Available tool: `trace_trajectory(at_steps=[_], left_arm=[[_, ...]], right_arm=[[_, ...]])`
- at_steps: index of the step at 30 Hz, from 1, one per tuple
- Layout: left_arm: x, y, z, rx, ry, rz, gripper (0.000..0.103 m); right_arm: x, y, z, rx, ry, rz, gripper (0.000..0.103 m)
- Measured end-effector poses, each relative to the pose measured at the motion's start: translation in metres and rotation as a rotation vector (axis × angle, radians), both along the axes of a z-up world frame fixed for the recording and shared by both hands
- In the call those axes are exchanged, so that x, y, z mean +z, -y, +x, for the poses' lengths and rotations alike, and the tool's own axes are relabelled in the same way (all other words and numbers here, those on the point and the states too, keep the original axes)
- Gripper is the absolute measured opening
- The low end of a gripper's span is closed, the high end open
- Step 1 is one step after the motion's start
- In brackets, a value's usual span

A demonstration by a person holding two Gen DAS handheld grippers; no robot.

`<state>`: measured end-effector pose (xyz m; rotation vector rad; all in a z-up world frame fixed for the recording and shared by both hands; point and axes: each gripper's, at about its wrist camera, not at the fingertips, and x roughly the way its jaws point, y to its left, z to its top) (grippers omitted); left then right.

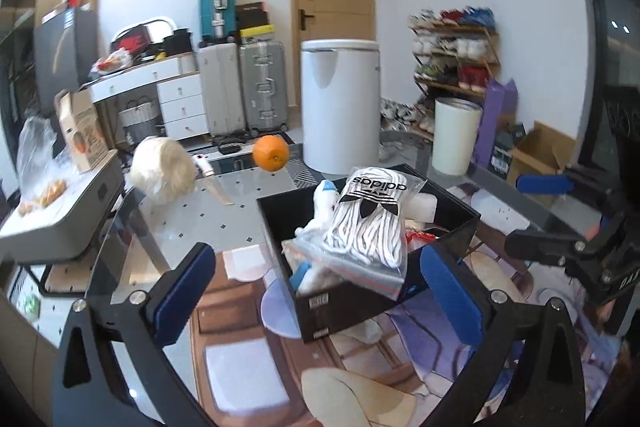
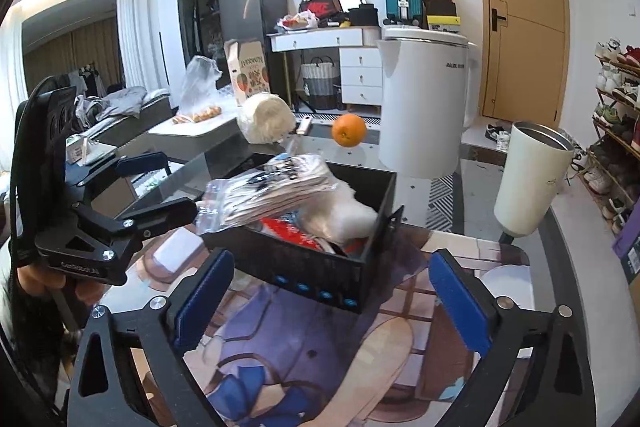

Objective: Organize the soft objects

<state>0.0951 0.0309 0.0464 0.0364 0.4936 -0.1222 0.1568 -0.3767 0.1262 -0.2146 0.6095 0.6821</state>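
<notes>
1. Step in hand, judged: drop-off into black box (image 1: 360, 301) looks done. Bagged adidas socks (image 1: 370, 223) lie on top of the pile, hanging over the near rim, w/ nothing gripping them.
2. Left gripper (image 1: 320, 287): released, jaws spread wide, nothing btw the blue pads (image 1: 182, 291). Box corner sits just ahead, btw the fingers in view but untouched.
3. Right gripper (image 2: 332, 295): also released, jaws wide, empty. Box front w/ blue marks just beyond the fingertips, apart from both pads.
4. Socks vs. grippers: in right wrist view, bag (image 2: 260, 191) sticks out over the box's left wall, near the left gripper's finger (image 2: 160, 213); touching or not, can't tell.
5. Other box contents: white plush item (image 2: 340, 213), red-white pkg (image 2: 288, 229), more bagged stuff; all heaped above rim level.
6. Next move, probably: either tuck the overhanging socks fully inside, or go for another soft item. Needs open jaws lowered onto the bag's free end, gentle squeeze, since slick plastic likely slips.
7. Rest of glass table (image 1: 240, 223): orange (image 1: 271, 153), fluffy white bundle (image 1: 164, 171), knife (image 1: 214, 183), cream tumbler (image 1: 456, 135), well apart from the box.
</notes>
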Motion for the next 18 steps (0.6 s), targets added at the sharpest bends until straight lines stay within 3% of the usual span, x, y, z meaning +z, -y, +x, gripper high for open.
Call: trace_trajectory(at_steps=[6, 18], left_arm=[[-0.005, -0.004, -0.02, 0.064, 0.032, -0.06, 0.103], [-0.023, 0.001, -0.035, 0.181, 0.072, -0.063, 0.103]], right_arm=[[-0.004, -0.004, -0.013, 0.023, 0.025, 0.019, 0.101], [-0.014, -0.01, -0.03, 0.031, 0.088, 0.029, 0.101]])
